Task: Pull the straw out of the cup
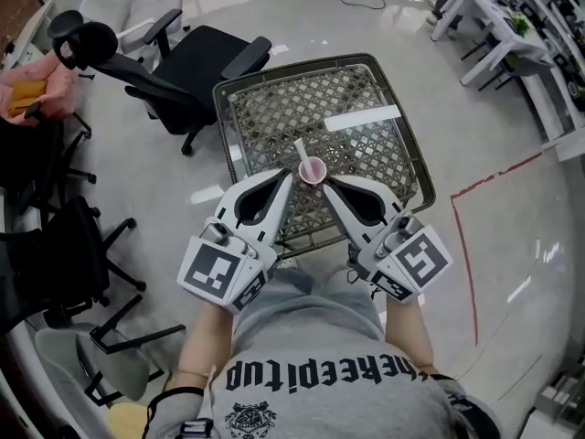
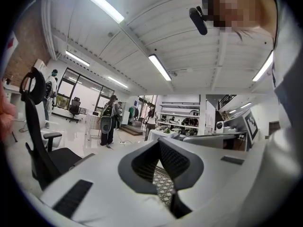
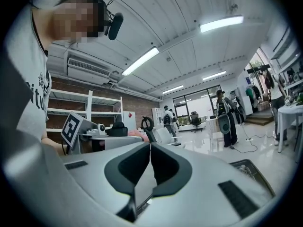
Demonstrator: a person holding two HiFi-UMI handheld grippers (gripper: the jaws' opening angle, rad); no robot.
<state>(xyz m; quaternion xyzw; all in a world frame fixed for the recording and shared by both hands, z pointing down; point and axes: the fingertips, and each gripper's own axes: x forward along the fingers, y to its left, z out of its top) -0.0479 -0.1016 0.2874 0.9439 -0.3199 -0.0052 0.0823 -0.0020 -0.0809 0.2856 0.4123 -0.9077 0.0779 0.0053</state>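
Left gripper (image 1: 286, 180) first: in its own view the two dark pads meet at the tips, so it's closed with nothing in it; all you see through the gap below the tips is a bit of lattice table top. Right gripper (image 1: 328, 183) is the same deal: tips together or at most a hairline apart, and empty. Both are held level and angled inward so their noses nearly meet.

Right between those noses sits the little pink cup (image 1: 313, 170), on the table (image 1: 274, 108) toward its near edge. From the head view the left tip looks just beside the cup or touching it, and I honestly can't tell which; the right tip is just beside it too. The straw (image 1: 300, 149) is in the cup, leaning up and away to the left, untouched. So I'd say the pull hasn't started, and neither gripper view even shows the cup.

What could go wrong, imo:
- that cup looks light, and with two closed noses crowding it from both sides one nudge could tip or skate it on the glassy top; it's close enough to the near edge to go over;
- grabbing the straw without the other gripper pinning the cup could lift the cup along with it;
- the straw leans, so a straight-up yank would lever on the rim; better to pull along the lean;
- the jaws need to open first, and opening this close could itself knock the cup.

Further out there's just an office chair (image 1: 196, 67) on the left, well clear.
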